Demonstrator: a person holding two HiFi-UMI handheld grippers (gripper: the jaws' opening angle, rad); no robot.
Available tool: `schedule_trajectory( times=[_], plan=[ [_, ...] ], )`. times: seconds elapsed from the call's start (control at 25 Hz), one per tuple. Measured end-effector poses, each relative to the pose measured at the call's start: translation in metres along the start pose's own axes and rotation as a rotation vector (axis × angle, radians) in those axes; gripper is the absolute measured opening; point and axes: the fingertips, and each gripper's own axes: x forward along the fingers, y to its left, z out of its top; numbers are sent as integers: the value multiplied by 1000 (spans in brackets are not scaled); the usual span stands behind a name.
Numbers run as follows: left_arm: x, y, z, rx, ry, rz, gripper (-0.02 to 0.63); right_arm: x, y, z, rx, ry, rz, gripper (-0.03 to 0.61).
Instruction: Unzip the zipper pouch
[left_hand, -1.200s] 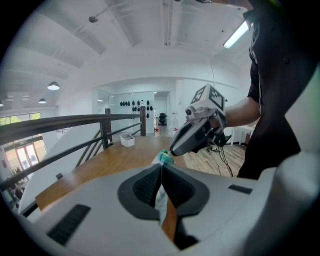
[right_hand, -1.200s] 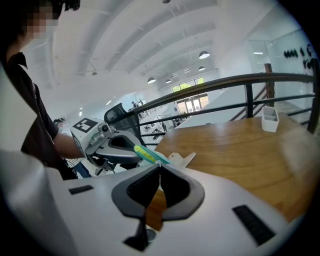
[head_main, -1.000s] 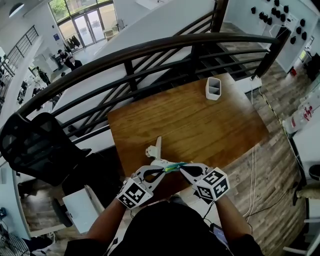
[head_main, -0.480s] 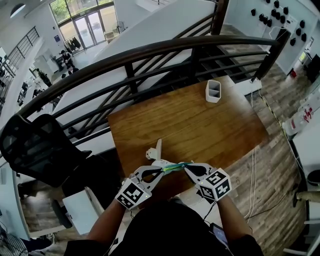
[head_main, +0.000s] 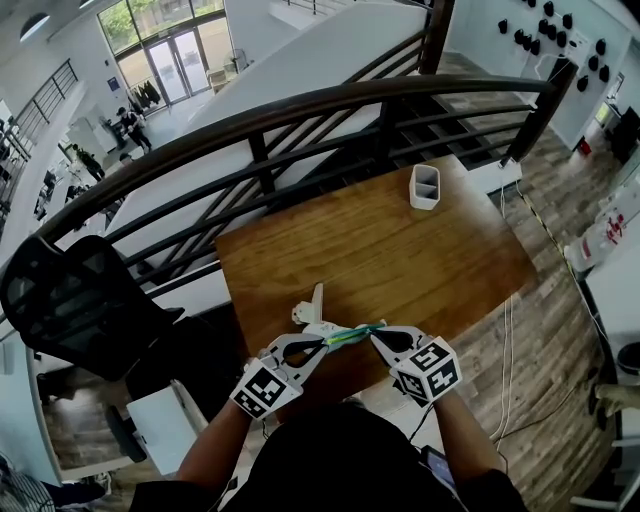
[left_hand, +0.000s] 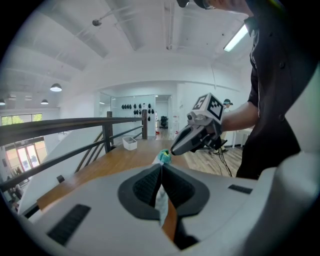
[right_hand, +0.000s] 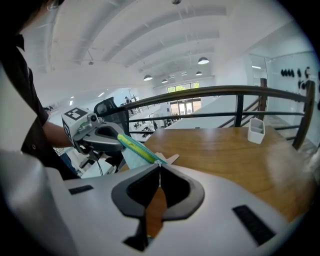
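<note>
Zipper pouch held taut just above the near edge of the counter. Left hand-held gripper pinches one fabric end. Right hand-held gripper is pressed together on the zipper's other end, apparently the pull. The unzipping stroke appears under way. Next, the pull is drawn steadily away from the anchored end.

Open-plan office or lab, upper gallery level. I stand at a wooden table set against a dark metal railing. Beyond the railing a lower floor opens, with glass entrance doors and several people. A black mesh office chair sits to my left. A white wall to my right carries rows of black objects, too small to identify. Loose cables run over plank flooring. Round pendant lamps hang from a white beamed ceiling.
</note>
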Motion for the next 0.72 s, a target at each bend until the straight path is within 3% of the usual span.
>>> schedule_trajectory(
  times=[0.72],
  plan=[
    [-1, -1, 1, -27, -11, 6, 15, -4, -24, -10, -24, 28, -115, 4]
  ],
)
